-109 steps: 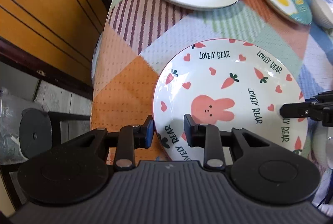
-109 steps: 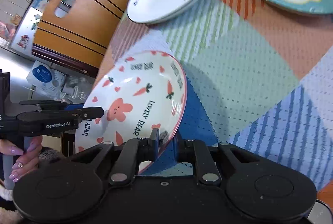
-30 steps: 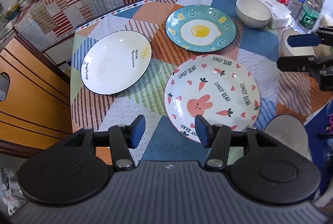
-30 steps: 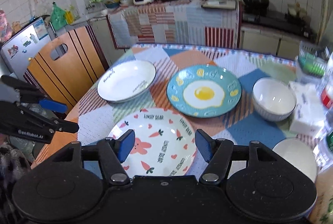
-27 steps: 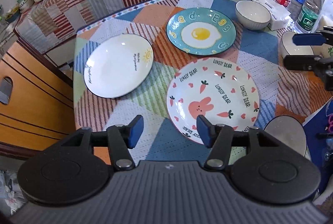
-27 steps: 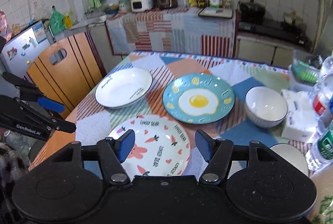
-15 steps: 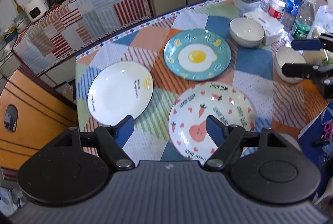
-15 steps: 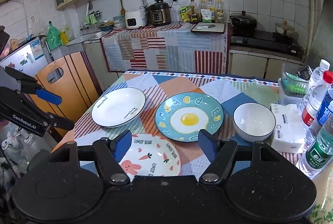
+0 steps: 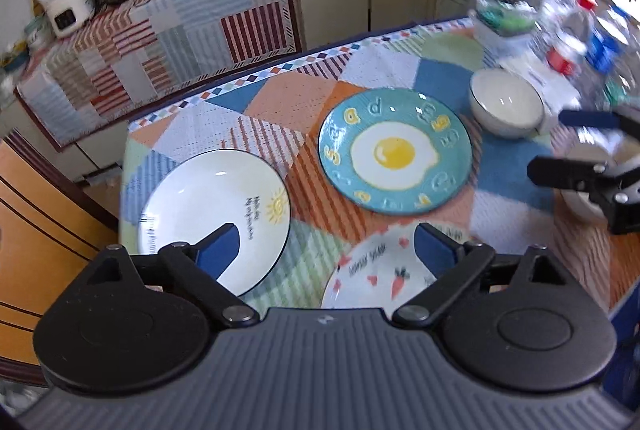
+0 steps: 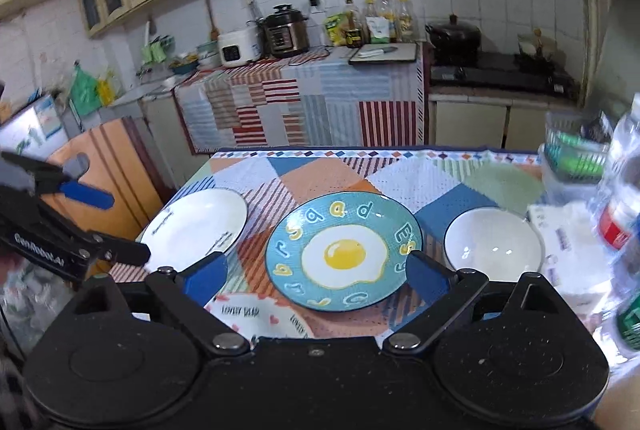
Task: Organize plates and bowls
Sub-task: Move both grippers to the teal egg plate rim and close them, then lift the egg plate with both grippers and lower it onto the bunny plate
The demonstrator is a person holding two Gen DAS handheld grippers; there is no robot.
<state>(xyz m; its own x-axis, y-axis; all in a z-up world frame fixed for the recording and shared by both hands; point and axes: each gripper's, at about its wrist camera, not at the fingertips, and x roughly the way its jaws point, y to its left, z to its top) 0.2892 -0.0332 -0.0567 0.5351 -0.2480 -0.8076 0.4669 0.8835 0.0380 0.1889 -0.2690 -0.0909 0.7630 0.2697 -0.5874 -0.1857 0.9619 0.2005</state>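
Observation:
Three plates lie on the patchwork tablecloth (image 9: 256,102). A white sun plate (image 9: 212,214) is at the left, a teal fried-egg plate (image 9: 394,150) in the middle, and a carrot-and-rabbit plate (image 9: 380,278) nearest me. A white bowl (image 9: 506,102) stands right of the egg plate; a second bowl (image 9: 580,190) sits behind the right gripper's fingers. My left gripper (image 9: 326,246) is open and empty, high above the near plates. My right gripper (image 10: 316,272) is open and empty, above the egg plate (image 10: 344,250) with the bowl (image 10: 494,244) to its right.
Water bottles (image 10: 624,214), a tissue pack (image 10: 560,226) and a clear basket (image 10: 576,154) crowd the table's right side. A wooden chair back (image 10: 116,166) stands at the left edge. A cloth-covered counter (image 10: 296,106) with cookers lies behind the table.
Both grippers let go of the carrot plate, opened wide and rose and drew back from the table. The carrot plate now lies flat near the front edge.

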